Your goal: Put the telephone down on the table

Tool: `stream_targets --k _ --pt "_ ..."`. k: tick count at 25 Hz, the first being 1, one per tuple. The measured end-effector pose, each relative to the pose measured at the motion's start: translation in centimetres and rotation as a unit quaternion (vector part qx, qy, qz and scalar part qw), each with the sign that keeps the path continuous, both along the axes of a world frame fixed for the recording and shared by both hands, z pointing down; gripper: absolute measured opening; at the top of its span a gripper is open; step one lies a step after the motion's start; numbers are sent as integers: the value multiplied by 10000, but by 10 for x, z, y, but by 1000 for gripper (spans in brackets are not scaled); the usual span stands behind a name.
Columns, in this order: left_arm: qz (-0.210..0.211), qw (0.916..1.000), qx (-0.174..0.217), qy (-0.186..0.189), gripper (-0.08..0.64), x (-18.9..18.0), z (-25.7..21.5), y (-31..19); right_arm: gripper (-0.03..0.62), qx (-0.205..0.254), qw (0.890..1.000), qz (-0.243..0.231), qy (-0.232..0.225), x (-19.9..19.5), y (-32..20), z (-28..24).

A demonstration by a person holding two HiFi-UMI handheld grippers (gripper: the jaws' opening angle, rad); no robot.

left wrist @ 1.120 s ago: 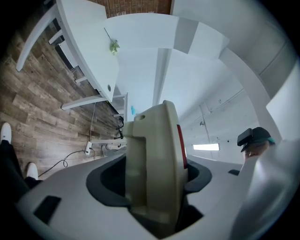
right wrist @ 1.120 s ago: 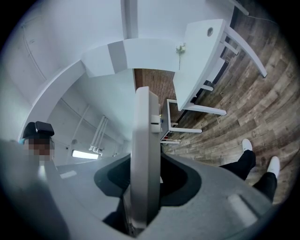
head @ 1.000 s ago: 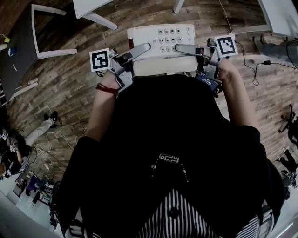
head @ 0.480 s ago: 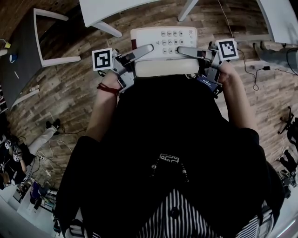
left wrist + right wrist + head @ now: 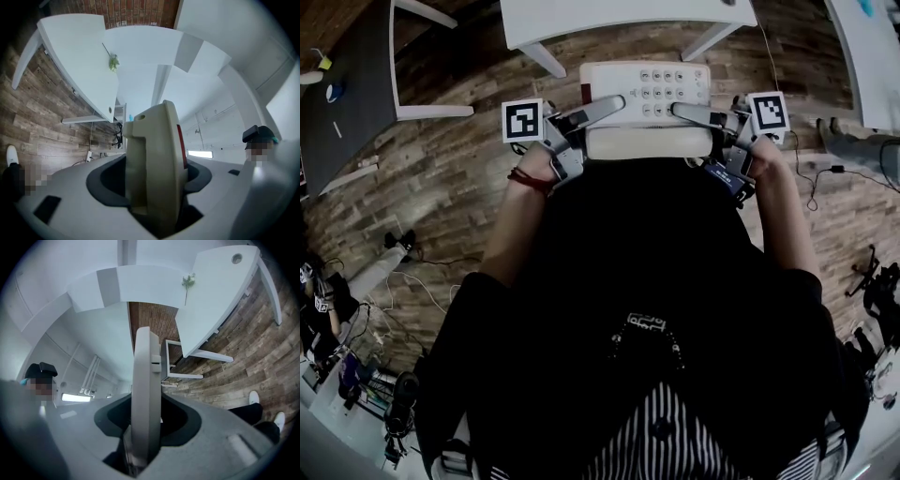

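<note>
A cream desk telephone (image 5: 645, 82) with a keypad and its handset (image 5: 647, 142) along the near edge is held in the air in front of the person, above the wooden floor. My left gripper (image 5: 609, 103) is shut on its left side, and my right gripper (image 5: 682, 112) is shut on its right side. In the left gripper view the telephone's edge (image 5: 157, 154) stands upright between the dark pads (image 5: 105, 180). The right gripper view shows the other edge (image 5: 146, 380) clamped the same way. The white table (image 5: 619, 14) lies just beyond the telephone.
The table's legs (image 5: 542, 58) slant down towards the floor below the telephone. A small green sprig (image 5: 113, 62) lies on the tabletop. A white frame (image 5: 398, 84) stands at the left and a second white table (image 5: 874, 47) at the right. Cables (image 5: 825, 171) trail over the floor.
Both grippers have carried the telephone forward towards the white table, which now fills more of the top of the head view. The grip on both sides is unchanged.
</note>
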State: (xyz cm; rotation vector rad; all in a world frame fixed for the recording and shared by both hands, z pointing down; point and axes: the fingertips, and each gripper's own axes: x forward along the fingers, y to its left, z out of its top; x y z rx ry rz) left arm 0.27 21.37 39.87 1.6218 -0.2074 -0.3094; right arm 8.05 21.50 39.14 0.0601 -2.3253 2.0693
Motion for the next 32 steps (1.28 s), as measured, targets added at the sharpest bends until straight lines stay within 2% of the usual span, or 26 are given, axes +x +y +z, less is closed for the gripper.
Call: stream_targets --k 4,6,10,16,22,25,28,32 --pt "-108 9999 -61 65 287 -46 9 -14 156 -9 9998 -120 156 -45 -17 7" --pt "-145 9998 -41 95 287 -57 8 -17 156 45 9996 -194 193 -55 -22 6" --pt "-289 9995 49 124 287 -64 1 -19 156 52 9992 -366 151 -64 -24 0" --pt "-743 9971 1 160 287 -92 6 -32 156 23 9971 -750 151 -93 -45 4" --pt "-1118 9935 -137 128 287 -95 6 -36 156 -11 9941 -1079 110 -96 -55 6" --pt "-1181 9930 -79 -18 287 -106 9 -62 156 -6 9923 -1238 56 -107 -83 9" --pt "-1306 9913 -150 0 287 -113 11 -89 156 -82 9910 -1339 28 -116 -111 12" --pt "-1456 9892 -144 12 287 -115 11 -102 156 -23 9893 -1462 33 -117 -126 11"
